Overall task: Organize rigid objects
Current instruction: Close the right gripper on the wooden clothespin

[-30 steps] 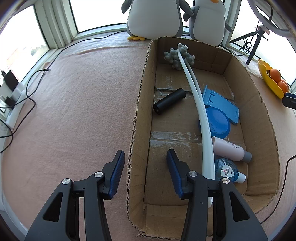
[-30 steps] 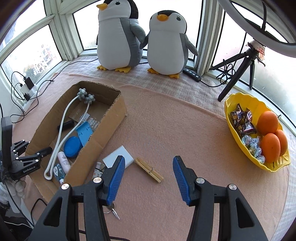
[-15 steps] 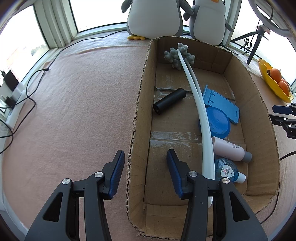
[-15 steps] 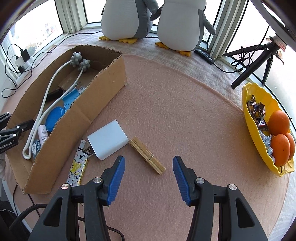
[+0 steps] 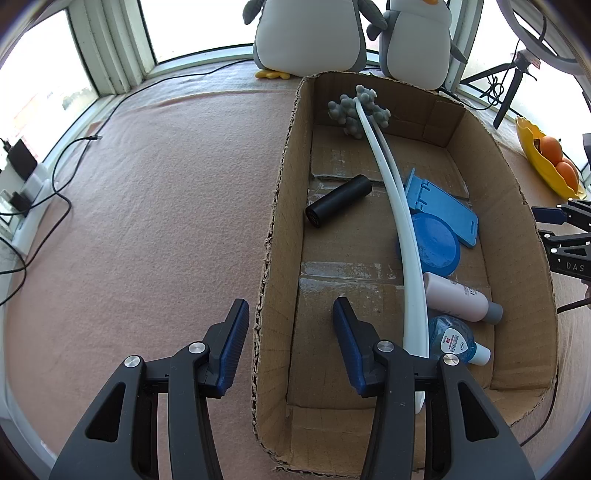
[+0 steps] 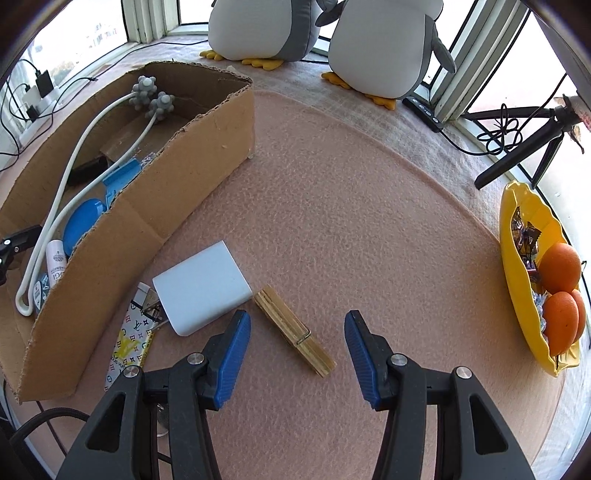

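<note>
A cardboard box (image 5: 280, 206) lies on the pink felt table and also shows in the right wrist view (image 6: 166, 184). Inside it lie a white massager with grey balls (image 5: 391, 206), a black cylinder (image 5: 338, 201), a blue stand (image 5: 443, 203), a blue round lid (image 5: 436, 243) and two bottles (image 5: 458, 299). My left gripper (image 5: 290, 325) is open and straddles the box's left wall. My right gripper (image 6: 297, 347) is open, low over a wooden clothespin (image 6: 293, 330). A white block (image 6: 203, 286) and a patterned card (image 6: 129, 343) lie beside the box.
Two plush penguins (image 6: 314, 29) stand at the back by the window. A yellow dish (image 6: 517, 236) with oranges and sweets sits at the right. A tripod (image 6: 524, 144) stands behind it. Cables and chargers (image 5: 22, 177) lie along the left sill.
My right gripper has moved forward and down toward the clothespin, which now lies between its fingertips. My left gripper has not moved.
</note>
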Available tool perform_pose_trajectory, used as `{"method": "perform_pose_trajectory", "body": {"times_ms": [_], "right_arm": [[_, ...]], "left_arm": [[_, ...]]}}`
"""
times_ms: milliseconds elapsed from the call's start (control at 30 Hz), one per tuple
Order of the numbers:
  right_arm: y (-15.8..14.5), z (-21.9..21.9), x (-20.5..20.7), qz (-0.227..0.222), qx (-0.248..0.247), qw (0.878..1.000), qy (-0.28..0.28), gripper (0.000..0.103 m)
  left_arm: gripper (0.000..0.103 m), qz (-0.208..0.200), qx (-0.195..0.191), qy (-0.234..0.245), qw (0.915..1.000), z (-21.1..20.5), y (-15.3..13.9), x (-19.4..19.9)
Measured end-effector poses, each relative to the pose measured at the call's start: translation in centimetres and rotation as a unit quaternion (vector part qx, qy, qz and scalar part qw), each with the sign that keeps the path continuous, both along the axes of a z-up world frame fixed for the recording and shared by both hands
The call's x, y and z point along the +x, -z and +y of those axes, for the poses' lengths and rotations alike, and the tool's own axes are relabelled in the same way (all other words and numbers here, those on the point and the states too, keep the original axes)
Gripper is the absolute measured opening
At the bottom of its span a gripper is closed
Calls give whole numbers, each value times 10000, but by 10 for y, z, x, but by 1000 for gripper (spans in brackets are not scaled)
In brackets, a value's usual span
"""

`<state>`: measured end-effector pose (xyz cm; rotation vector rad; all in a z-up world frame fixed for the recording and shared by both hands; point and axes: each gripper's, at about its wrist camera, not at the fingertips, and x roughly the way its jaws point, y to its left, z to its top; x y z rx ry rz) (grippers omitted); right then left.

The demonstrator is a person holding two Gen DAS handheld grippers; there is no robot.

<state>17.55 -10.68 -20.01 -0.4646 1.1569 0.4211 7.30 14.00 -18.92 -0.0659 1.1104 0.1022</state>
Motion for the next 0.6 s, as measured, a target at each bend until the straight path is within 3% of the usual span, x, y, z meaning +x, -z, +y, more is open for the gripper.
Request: {"method": "perform_pose_trajectory", "body": {"times_ms": [300,367,600], "right_arm": [[1,-5,7,133,231,9994,201,38],[1,-7,8,217,354,9988,257,30],[0,-9,7,361,561,9971,358,17]], "left_arm": [[47,2,9,-2,10000,1,1,-1],[47,1,9,-4,10000,1,1,-2],[47,2,-4,-15,10000,1,1,-2]]}}
